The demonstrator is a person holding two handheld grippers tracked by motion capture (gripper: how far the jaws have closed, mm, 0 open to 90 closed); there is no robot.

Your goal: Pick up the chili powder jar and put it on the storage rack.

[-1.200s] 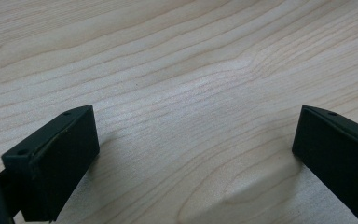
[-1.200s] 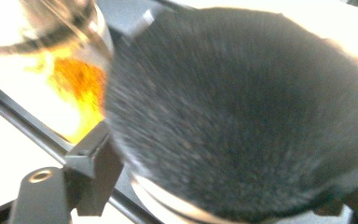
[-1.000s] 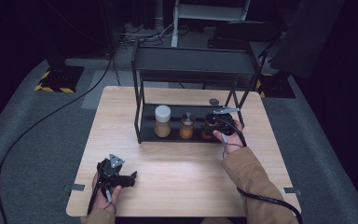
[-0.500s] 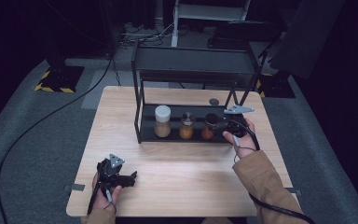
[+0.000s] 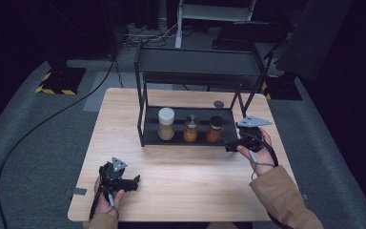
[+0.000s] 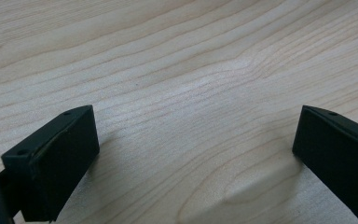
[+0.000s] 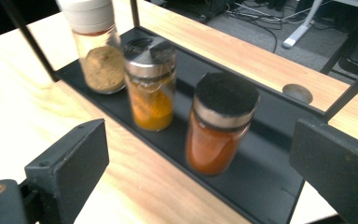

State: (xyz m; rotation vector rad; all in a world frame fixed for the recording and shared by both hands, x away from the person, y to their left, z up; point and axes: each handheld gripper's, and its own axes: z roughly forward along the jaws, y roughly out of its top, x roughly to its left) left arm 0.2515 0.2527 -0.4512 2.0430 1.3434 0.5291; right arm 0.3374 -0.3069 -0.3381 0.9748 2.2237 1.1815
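— What changed?
— My right gripper (image 5: 232, 144) has backed off the red jar (image 5: 214, 129); its jaws have just been opening, empty. The jar stands on the rack (image 5: 150, 131).
— Left?
— Left gripper (image 5: 134, 182) wide open, idle.

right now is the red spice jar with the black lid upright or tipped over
Upright: the red spice jar stands on the rack's bottom shelf, black lid on top, beside the orange jar.

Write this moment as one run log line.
right gripper: open, jaws just opening, nothing between | red spice jar: upright on rack shelf | left gripper: open over table
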